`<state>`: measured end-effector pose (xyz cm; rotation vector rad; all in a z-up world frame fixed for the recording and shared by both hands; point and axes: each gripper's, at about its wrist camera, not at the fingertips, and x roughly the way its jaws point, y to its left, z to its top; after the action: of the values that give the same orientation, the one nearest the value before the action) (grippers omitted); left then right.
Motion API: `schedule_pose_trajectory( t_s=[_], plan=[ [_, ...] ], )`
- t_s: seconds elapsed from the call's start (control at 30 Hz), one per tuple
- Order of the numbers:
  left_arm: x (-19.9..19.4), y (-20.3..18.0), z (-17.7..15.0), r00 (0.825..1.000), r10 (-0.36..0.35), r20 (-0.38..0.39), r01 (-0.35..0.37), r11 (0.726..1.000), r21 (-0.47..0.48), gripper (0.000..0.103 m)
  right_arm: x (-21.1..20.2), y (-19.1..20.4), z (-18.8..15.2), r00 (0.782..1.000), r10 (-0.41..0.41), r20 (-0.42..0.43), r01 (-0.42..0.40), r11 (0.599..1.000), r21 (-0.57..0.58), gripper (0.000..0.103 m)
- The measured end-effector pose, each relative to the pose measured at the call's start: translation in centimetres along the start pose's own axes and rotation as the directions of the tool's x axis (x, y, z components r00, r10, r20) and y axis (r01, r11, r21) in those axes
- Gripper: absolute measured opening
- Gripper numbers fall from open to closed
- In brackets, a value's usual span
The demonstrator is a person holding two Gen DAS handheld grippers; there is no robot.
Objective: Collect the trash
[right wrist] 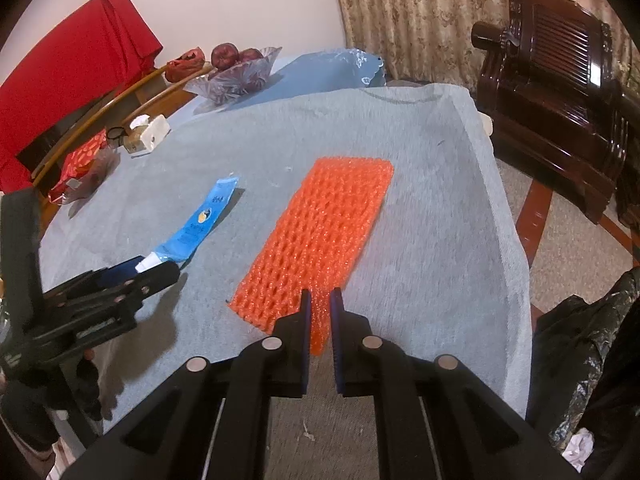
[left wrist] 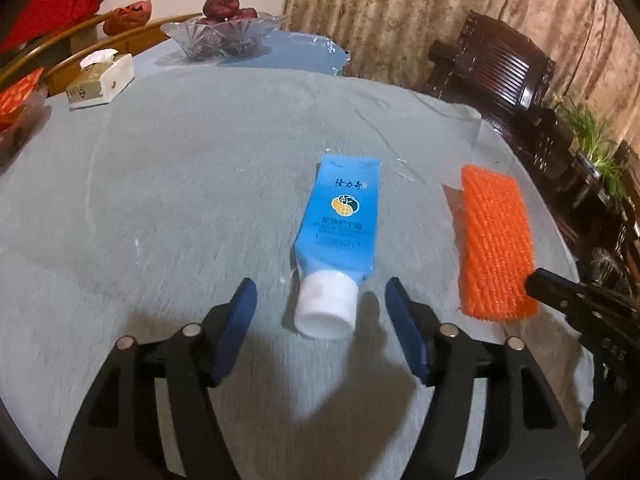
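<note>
A blue hand-cream tube [left wrist: 342,224] with a white cap lies on the grey cloth, cap toward me. My left gripper [left wrist: 322,296] is open, its blue pads on either side of the cap and apart from it. An orange foam net [left wrist: 494,244] lies to the tube's right. In the right wrist view my right gripper [right wrist: 320,300] is shut on the near edge of the orange foam net [right wrist: 320,236]. The tube [right wrist: 200,220] and the left gripper [right wrist: 158,270] show at the left there.
A tissue box [left wrist: 102,80], a glass fruit bowl [left wrist: 224,32] and a red packet [left wrist: 18,96] stand at the table's far left. Dark wooden chairs [left wrist: 500,64] stand to the right. The table's cloth edge [right wrist: 516,240] drops to the floor on the right.
</note>
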<state>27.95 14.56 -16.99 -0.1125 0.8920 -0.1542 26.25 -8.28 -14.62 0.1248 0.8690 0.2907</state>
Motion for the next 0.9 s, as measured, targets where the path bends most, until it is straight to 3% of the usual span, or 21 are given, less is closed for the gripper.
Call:
schedule_pose_trajectory(
  t_s=[0.07,0.1,0.33,0.9],
  plan=[
    [0.1,-0.2,0.2,1.0,-0.004,0.001,0.004,1.0,0.014,0.033,-0.1,0.0,0.1,1.0,0.001,0.001,-0.001,1.0,-0.001,0.009],
    [0.1,-0.3,0.3,1.0,-0.01,-0.002,0.01,1.0,0.011,0.03,-0.1,0.1,0.2,1.0,0.002,0.003,-0.002,1.0,-0.003,0.009],
    [-2.5,-1.2,-0.3,0.998,0.002,0.063,-0.001,1.0,-0.012,0.029,-1.7,0.4,0.7,0.999,-0.003,0.038,0.004,1.0,-0.024,0.009],
    [-9.8,-6.9,-1.7,0.986,-0.002,0.169,-0.004,0.999,0.036,0.029,-8.9,0.2,1.2,0.99,0.019,0.138,-0.011,0.998,-0.056,0.009]
  ],
)
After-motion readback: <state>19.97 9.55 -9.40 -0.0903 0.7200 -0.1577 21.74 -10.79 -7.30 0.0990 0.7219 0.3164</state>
